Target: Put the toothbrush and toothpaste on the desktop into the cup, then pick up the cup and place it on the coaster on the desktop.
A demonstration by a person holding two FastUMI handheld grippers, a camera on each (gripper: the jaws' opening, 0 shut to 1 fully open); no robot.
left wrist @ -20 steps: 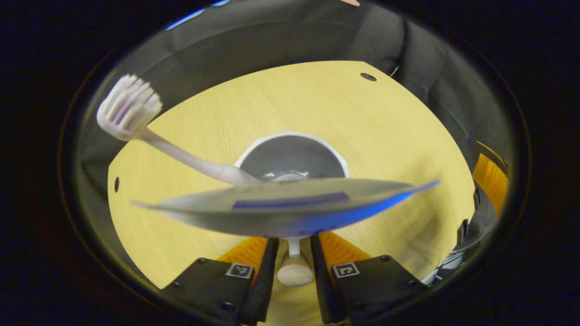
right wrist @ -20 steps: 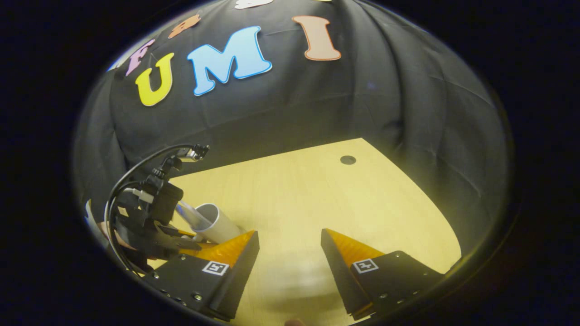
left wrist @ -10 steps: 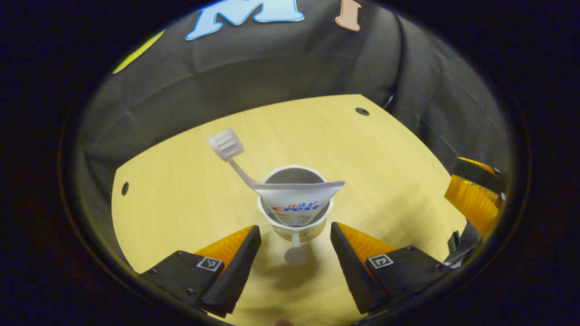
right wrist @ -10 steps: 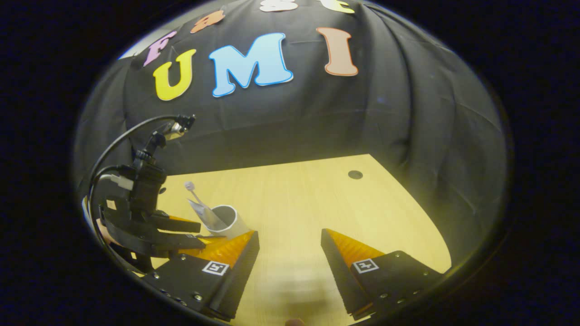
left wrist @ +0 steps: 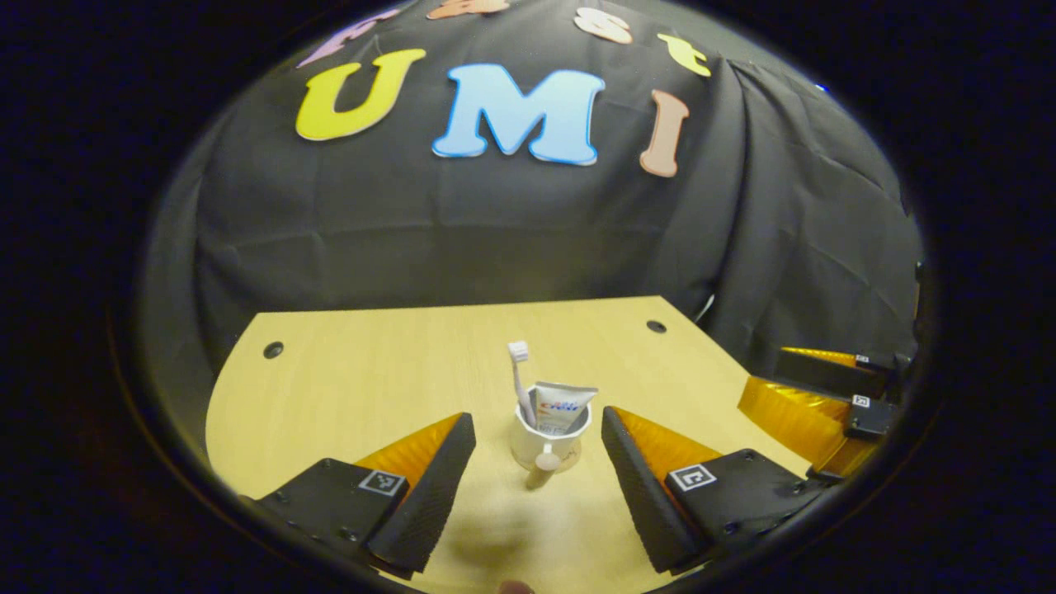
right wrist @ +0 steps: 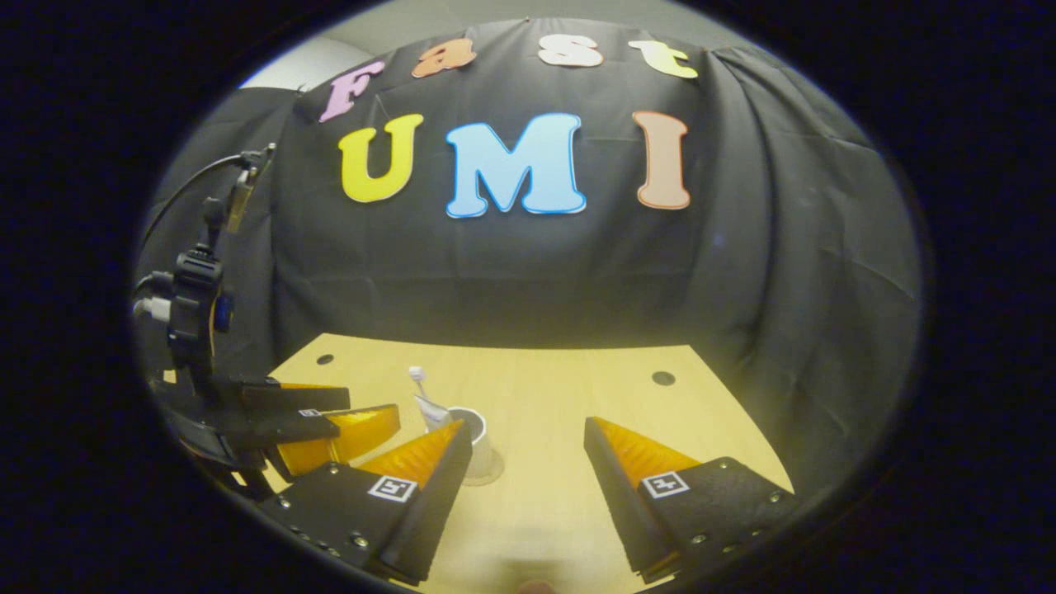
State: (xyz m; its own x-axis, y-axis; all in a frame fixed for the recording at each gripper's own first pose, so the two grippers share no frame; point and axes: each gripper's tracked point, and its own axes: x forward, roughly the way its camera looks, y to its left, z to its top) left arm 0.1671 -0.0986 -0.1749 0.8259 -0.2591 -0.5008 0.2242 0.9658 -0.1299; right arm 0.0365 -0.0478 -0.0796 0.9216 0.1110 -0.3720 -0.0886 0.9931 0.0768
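Two grippers hang above the pale wooden surface, and both have their jaws spread wide with nothing between them. In the left gripper view, the left gripper frames the white cup, which stands upright on the surface ahead of the fingers, apart from both. The cup rests on a round brownish coaster that peeks out under its base. Inside the cup, the toothbrush stands at the left with its bristle head up, and the toothpaste tube leans just beside it at the right, its flat end upward. Farther right in that view, the right gripper's fingers reach in from the edge, well apart from the cup.

In the right gripper view, the left gripper shows at the left edge with a cable looping above it. Just right of it stands the cup, partly hidden behind the right gripper's own left finger, toothbrush and toothpaste poking out. The right gripper hovers over bare wood.
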